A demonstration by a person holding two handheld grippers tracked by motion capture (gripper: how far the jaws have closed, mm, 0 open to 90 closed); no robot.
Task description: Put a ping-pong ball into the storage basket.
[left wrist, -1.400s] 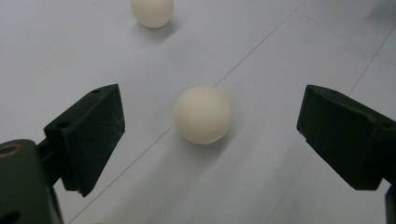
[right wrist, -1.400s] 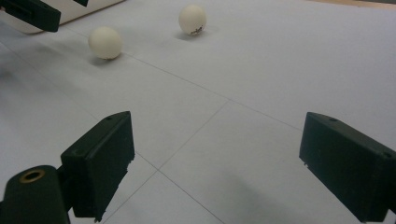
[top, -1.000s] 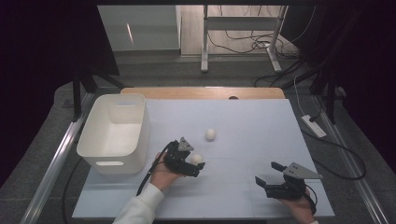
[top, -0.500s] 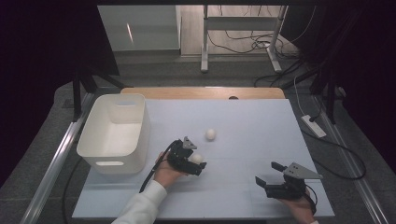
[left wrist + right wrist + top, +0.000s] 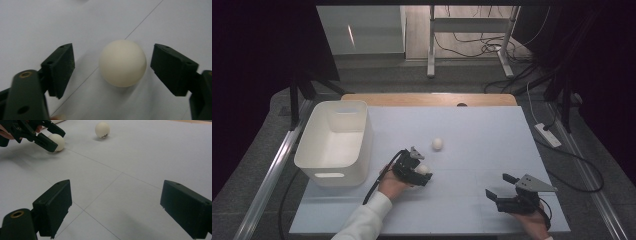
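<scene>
A small white ball (image 5: 122, 63) sits on the pale worktop (image 5: 492, 130), between the spread fingers (image 5: 60, 68) of the left gripper (image 5: 417, 172), which are released on either side of it with a gap showing at each side. It looks like a table-tennis ball, so probably very light, hard and smooth; it would likely roll or squirt away if pinched off-centre. The sound place to take hold is across its widest part, both fingers meeting it level and at the same time, with only a gentle squeeze (a thin shell could dent).

The left hand (image 5: 389, 185) reaches in from the lower edge in a white sleeve (image 5: 364, 220), holding its gripper low over the worktop and angled toward the right, just beside the lower corner of the white bin (image 5: 334, 142). A second ball (image 5: 437, 144) lies free farther up the worktop, near but apart from the first.

The right gripper (image 5: 504, 192) rests low near the front right of the worktop, well apart from both balls, its fingers (image 5: 53, 206) wide open with nothing between them, pointing across toward the left gripper.
</scene>
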